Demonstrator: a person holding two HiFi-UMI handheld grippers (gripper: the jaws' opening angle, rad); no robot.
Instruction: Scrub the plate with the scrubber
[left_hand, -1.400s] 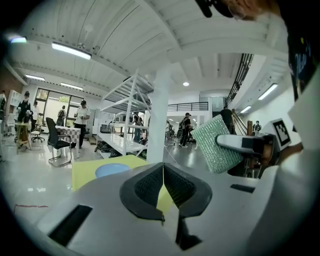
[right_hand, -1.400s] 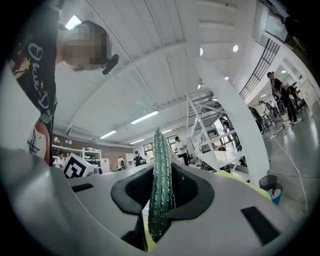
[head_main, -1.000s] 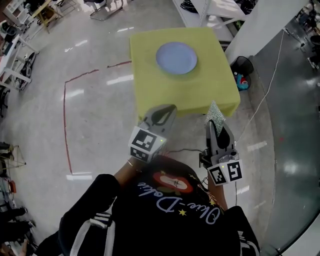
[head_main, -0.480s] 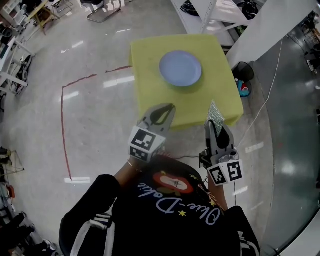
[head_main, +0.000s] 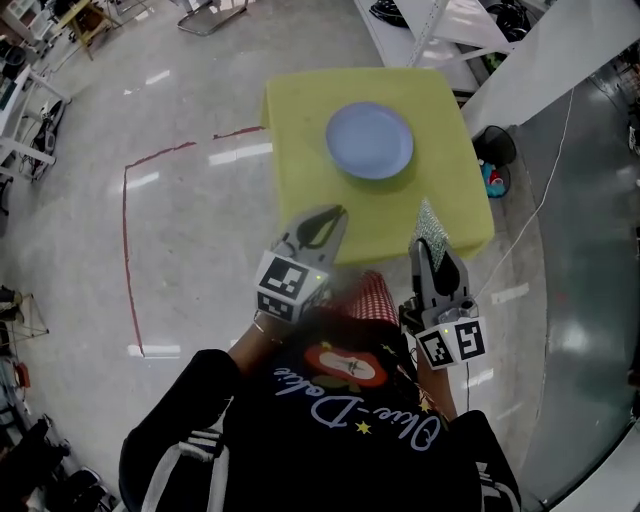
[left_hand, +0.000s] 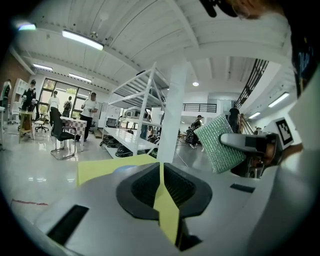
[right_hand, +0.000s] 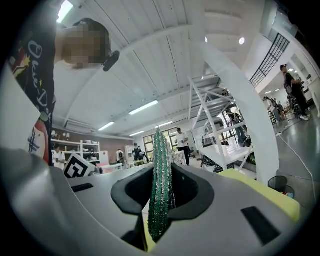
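We hold the left gripper (head_main: 335, 215) with its two jaws drawn together at the tips. Only a thin sliver shows between the black ribbed pads, and nothing sits between them. The right gripper (head_main: 428, 248) is clamped on the flat green glittery mesh scrubber (head_main: 431, 224). The scrubber stands edge-on between the jaws and sticks out well past their tips. From the left gripper, the scrubber shows off to the right at about the same height, apart from it.

The round pale blue plate (head_main: 369, 140) lies flat, ahead of both grippers and well apart from them. It sits almost straight beyond the left gripper's tips, and ahead and to the left of the right one. It rests on the square table under a yellow cloth (head_main: 295, 150). The table's near edge lies just past the tips of both grippers. Neither the scrubber nor either gripper touches the plate or the cloth.

Left of the left gripper, a red tape line (head_main: 126, 250) runs over the glossy grey floor. Ahead and to the right of the right gripper, a white pillar (head_main: 535, 55) rises beside the table. A black round bin (head_main: 497, 146) stands at its foot. Behind each gripper's jaws sits its cube with square black-and-white markers.
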